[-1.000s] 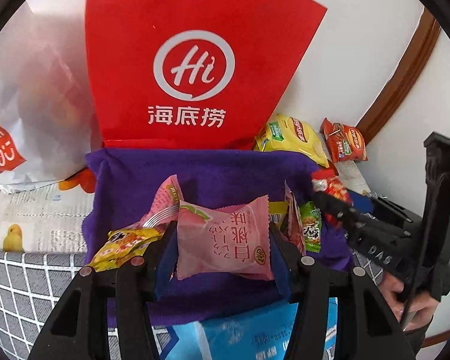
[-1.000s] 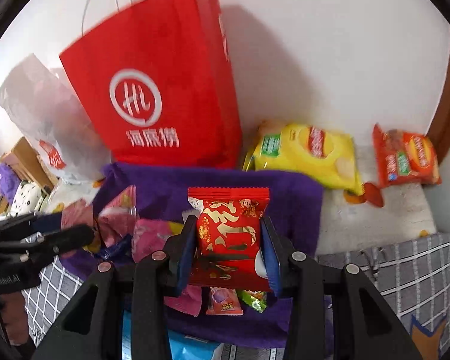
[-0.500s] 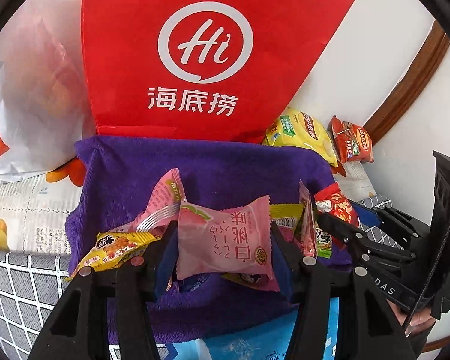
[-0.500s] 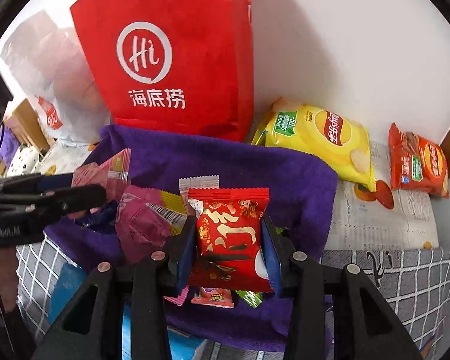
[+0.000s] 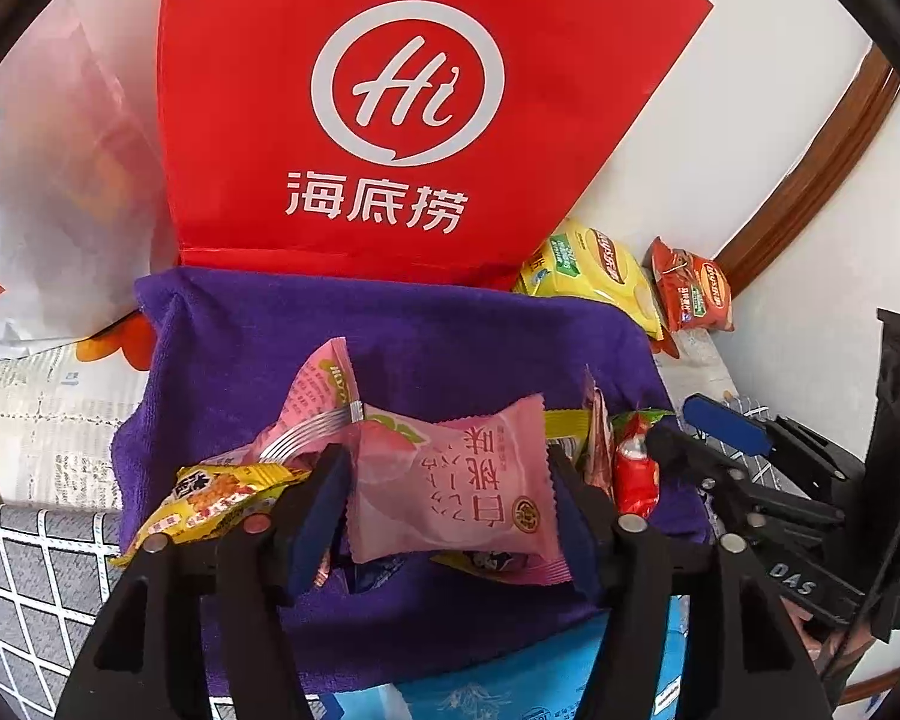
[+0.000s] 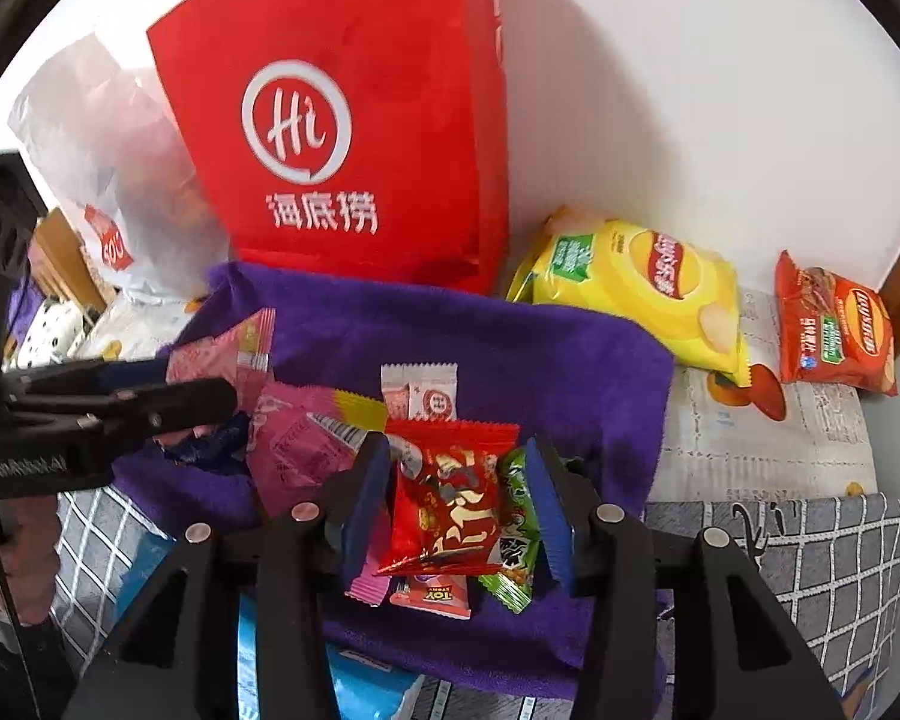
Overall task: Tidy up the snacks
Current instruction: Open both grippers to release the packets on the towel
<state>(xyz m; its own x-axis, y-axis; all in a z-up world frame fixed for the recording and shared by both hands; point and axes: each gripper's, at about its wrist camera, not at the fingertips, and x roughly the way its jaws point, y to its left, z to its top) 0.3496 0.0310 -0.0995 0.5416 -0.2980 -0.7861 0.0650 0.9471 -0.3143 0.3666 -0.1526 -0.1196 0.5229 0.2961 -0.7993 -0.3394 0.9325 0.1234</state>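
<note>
Left gripper (image 5: pixel 450 492) at lower centre, jaws opening, pink snack packet (image 5: pixel 450 492) between blue pads, tilted. Purple towel (image 5: pixel 426 336) spread beneath, mid frame. Yellow snack packet (image 5: pixel 216 495) at lower left beside left finger. Red paper bag (image 5: pixel 402 102) upright behind towel, upper centre. White plastic bag (image 5: pixel 48 192) at left edge. Yellow chip bag (image 5: pixel 594 267) and orange chip bag (image 5: pixel 693 294) at right, by wall. Right gripper (image 5: pixel 678 450) enters from right edge, red wrapped snack (image 5: pixel 633 468) at its tips.

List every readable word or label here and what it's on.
"Hi" and "海底捞": red bag.
"DAS": right gripper.
"TOY": small pack under the red snack.
"白桃味", seen upside down: pink snack.
Chip bags, white bag, other wrappers: too blurred or small.
</note>
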